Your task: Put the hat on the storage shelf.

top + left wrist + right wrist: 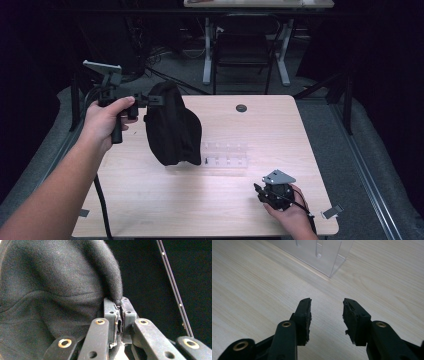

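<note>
The left gripper (150, 100) pinches the black cloth (172, 127), perhaps a cap, lifting it above the table (280, 130), while the right gripper (326, 315) waits with jaws apart near the clear tray (227, 155).

Bare table (165, 200) lies open before the clear rack (226, 155).

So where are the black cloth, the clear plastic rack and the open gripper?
Black cloth (172, 127), high view, middle of the hanging fabric.
Clear rack (226, 154), high view, its centre on the table.
Right gripper (327, 311), right gripper view, midway between its open fingers.
</note>
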`<state>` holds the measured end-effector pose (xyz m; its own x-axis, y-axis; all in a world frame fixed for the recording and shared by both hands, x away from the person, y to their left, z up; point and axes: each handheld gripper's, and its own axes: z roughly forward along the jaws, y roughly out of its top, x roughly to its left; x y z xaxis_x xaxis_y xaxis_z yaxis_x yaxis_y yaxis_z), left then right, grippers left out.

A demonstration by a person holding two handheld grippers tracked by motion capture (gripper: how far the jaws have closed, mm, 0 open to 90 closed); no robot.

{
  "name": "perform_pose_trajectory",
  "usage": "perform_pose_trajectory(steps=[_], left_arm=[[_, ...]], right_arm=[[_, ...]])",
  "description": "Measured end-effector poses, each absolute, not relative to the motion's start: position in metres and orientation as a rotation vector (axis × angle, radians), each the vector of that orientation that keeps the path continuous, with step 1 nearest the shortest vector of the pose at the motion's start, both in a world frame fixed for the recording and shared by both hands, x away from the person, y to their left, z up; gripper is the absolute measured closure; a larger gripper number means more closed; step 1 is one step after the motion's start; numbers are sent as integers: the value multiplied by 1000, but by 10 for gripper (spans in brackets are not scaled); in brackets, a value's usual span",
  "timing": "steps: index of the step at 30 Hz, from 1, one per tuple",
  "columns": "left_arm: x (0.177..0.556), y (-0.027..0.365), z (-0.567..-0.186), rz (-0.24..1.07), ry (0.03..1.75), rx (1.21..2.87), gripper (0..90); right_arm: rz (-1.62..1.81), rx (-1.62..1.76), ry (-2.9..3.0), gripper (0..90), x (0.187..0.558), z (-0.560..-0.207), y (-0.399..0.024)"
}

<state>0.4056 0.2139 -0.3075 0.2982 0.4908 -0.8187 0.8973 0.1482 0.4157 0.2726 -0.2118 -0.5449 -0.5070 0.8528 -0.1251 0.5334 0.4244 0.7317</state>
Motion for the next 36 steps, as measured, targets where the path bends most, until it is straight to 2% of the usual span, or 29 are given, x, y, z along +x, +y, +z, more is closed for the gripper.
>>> perform_pose_trajectory(steps=[27,36], left_arm=[[417,176,-314,-449,1352,1561,862],[420,162,-318,-470,1324,1572,862]], right_arm=[[910,1171,2199,579,274,-539,-211],[1017,1095,2214,580,281,-512,-191]])
